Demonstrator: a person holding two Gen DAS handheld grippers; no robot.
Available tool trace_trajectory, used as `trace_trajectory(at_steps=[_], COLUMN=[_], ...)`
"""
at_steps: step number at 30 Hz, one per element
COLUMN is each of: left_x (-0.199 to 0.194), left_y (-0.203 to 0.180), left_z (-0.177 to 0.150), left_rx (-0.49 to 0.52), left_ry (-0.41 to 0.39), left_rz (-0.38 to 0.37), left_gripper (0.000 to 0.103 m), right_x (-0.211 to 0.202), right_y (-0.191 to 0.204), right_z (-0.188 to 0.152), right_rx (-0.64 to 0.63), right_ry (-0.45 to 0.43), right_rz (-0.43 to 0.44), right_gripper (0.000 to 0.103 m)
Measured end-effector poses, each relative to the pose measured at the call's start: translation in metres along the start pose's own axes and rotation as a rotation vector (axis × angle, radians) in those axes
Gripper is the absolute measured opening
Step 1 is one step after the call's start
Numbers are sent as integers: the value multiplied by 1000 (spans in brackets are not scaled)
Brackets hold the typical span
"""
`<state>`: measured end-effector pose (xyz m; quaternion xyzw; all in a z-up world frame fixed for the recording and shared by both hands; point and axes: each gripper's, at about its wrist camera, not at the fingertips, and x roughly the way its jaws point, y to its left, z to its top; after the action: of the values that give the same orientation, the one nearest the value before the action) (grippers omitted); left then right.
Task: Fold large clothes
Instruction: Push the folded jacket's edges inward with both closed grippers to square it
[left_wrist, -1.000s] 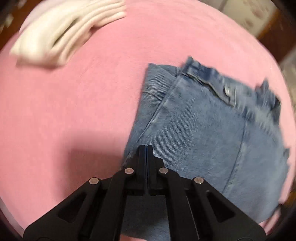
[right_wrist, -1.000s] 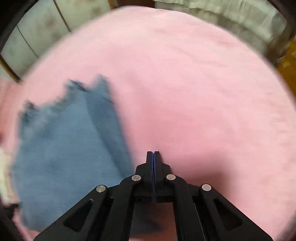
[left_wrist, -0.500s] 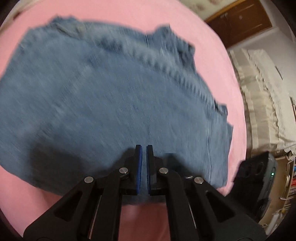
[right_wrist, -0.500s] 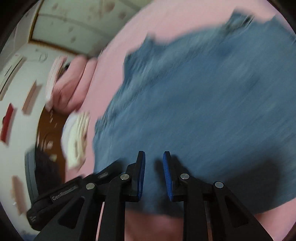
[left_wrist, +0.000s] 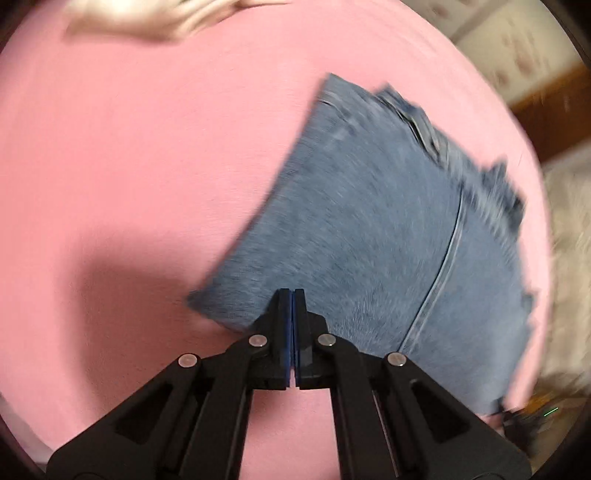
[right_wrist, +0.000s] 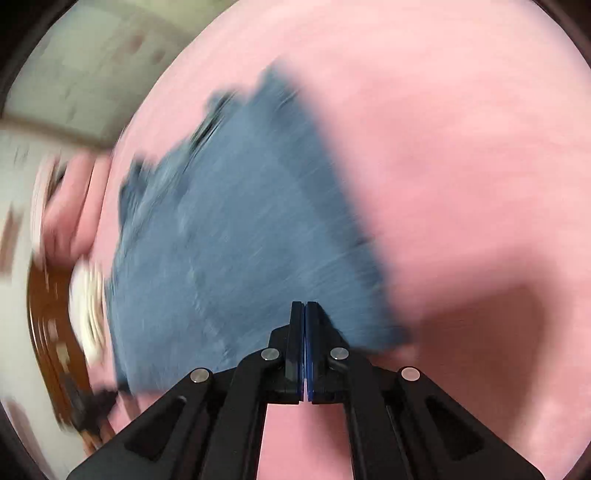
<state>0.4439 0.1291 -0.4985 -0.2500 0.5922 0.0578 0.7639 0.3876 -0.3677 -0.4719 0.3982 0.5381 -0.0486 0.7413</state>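
Your left gripper (left_wrist: 291, 295) pinched closed over near edge of folded jeans (left_wrist: 388, 236); your right gripper (right_wrist: 304, 306) likewise; whether cloth caught, unclear.

Matt blue denim jeans (left_wrist: 388, 229) on soft pink cloth bedcover (left_wrist: 147, 166).

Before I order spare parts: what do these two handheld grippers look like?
Both match: the left gripper and right gripper are matte black, with angular linkage arms pierced by triangular cutouts, round silver pivot pins, and two flat fingers faced with blue pads. No cables, labels or sleeves show in these blurred views.
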Motion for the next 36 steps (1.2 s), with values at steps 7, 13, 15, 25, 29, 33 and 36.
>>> trace_trajectory(at_steps=[7,13,15,25,29,33,36], left_x=[8,7,7,10,8,6,-1], left_y=[-7,-11,-6,-1,-3,-4,-5], left_z=[-8,-15,-15,-16,-20,-21,-24], left_rx=[10,-2,-25,-104,-104,-127,-165], left_ry=[16,-5,1,-29,-37,-27,-4], left_rz=[16,-19,-30,-60,-57,-59,-68], left_gripper=[1,1,1,1,1,1,1], right_x=[-13,55,76,162,180,205,211], right_y=[71,196,237,315,324,343,356], right_z=[18,28,20,-17,-20,-26,-32], right_rx=[-55,-172,-221,-315,-396,-522,-570], right_ry=[-94,61,109,283,267,230,214], right_rz=[-107,163,212,-131,-227,-339,-402], right_gripper=[0,0,0,0,0,0,0])
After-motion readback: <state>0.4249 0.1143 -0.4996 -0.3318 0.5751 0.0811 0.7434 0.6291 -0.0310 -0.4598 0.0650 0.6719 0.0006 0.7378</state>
